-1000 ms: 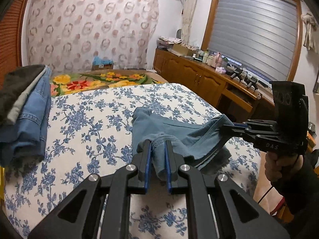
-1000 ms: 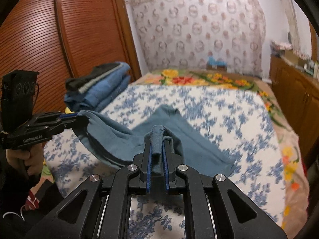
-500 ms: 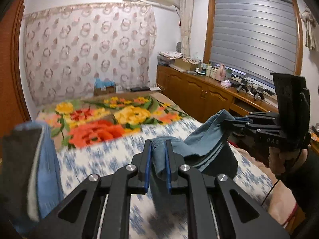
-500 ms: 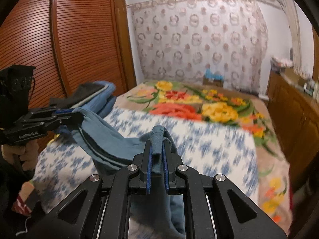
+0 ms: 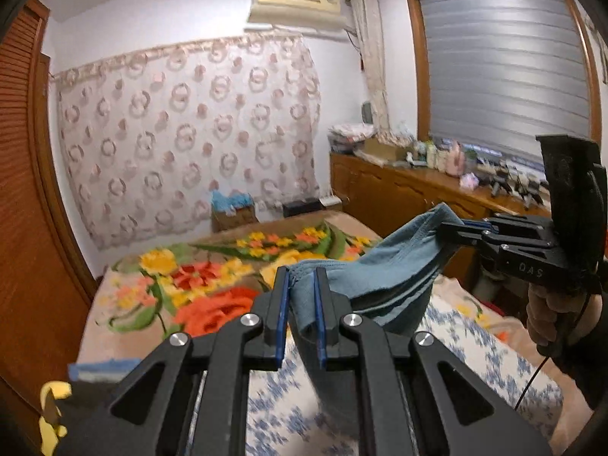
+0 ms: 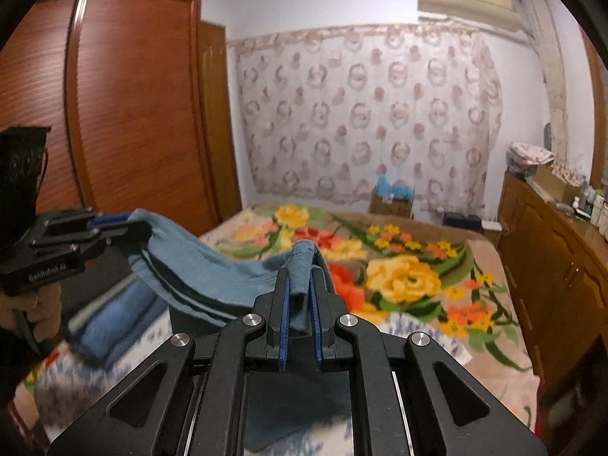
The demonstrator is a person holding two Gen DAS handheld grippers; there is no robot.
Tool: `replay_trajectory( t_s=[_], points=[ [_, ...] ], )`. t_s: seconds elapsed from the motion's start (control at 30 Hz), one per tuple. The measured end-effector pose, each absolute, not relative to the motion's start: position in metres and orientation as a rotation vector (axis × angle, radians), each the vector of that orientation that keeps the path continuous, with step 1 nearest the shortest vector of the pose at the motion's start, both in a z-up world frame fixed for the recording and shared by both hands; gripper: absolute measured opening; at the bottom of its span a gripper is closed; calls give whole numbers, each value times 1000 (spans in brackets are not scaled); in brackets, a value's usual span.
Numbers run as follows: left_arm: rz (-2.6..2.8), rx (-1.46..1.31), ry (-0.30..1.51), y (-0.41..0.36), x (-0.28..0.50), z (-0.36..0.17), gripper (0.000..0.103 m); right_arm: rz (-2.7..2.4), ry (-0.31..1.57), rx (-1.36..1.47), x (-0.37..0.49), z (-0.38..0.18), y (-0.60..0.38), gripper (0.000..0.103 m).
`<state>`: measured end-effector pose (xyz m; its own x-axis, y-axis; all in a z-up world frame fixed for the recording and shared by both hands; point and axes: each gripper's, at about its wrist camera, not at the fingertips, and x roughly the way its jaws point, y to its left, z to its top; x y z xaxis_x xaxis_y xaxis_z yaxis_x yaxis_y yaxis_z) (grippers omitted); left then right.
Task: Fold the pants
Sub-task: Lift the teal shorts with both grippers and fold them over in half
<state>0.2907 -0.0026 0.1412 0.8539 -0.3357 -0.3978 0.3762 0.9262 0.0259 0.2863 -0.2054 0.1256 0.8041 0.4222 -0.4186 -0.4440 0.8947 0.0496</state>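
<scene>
Overhead, both tongs were clamped on the blue pants (image 5: 383,266), the left tongs (image 5: 300,304) and right tongs (image 6: 300,296) each pinching a bunched edge, so the cloth sagged between them above the floral bed (image 6: 418,277).

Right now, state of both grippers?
Left gripper: closed on the pants.
Right gripper: closed on the pants too.
</scene>
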Motion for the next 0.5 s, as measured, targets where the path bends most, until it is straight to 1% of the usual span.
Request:
replay_trajectory(
  t_s=[0.13, 0.23, 0.37, 0.5],
  points=[
    [-365, 103, 358, 7, 279, 157, 10, 458, 384, -47, 287, 147, -203, 7],
    [-364, 129, 376, 9, 259, 146, 10, 467, 388, -54, 278, 145, -201, 7],
    [-359, 151, 435, 13, 231, 112, 10, 500, 457, -55, 261, 119, -195, 7],
    [-362, 138, 494, 20, 197, 76, 10, 533, 551, -74, 231, 80, -184, 7]
  ],
)
